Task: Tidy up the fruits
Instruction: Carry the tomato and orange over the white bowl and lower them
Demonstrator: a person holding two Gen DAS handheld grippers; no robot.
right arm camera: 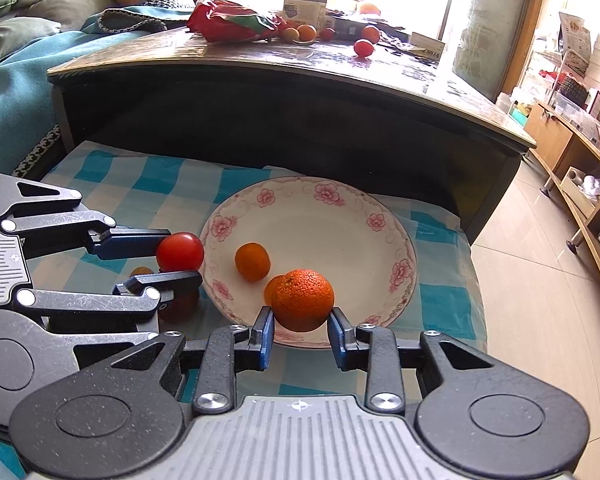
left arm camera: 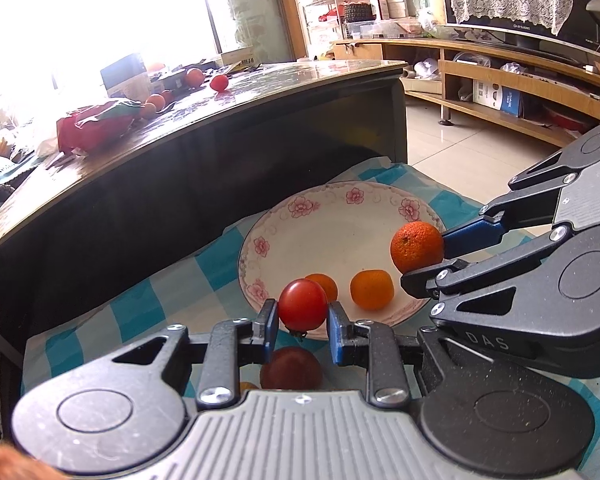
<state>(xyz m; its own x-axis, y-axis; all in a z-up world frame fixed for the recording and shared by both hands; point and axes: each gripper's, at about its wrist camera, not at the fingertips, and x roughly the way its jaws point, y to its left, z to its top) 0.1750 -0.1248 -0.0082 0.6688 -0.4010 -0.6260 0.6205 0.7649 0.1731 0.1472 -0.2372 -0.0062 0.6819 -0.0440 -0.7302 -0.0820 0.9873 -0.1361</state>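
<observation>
My left gripper [left arm camera: 303, 316] is shut on a red cherry tomato [left arm camera: 302, 304] and holds it at the near-left rim of a white plate with pink flowers [left arm camera: 300, 208]. My right gripper [right arm camera: 301, 326] is shut on a rough orange mandarin [right arm camera: 303, 299] above the plate's [right arm camera: 340, 208] near edge. Two small oranges [left arm camera: 371, 289] [left arm camera: 323, 285] lie in the plate. Another red tomato [left arm camera: 291, 368] and a small orange fruit [right arm camera: 141, 271] lie on the checked cloth under my left gripper [right arm camera: 180, 258]. The mandarin [left arm camera: 417, 246] and the tomato [right arm camera: 180, 251] each show in the other view too.
The plate rests on a blue and white checked cloth [right arm camera: 140, 184]. A dark coffee table [right arm camera: 300, 92] stands just behind, with a red bag [right arm camera: 236, 22], a box and more fruit [right arm camera: 363, 47] on top. A teal sofa [right arm camera: 16, 92] is left; tiled floor [right arm camera: 540, 280] and TV shelving are right.
</observation>
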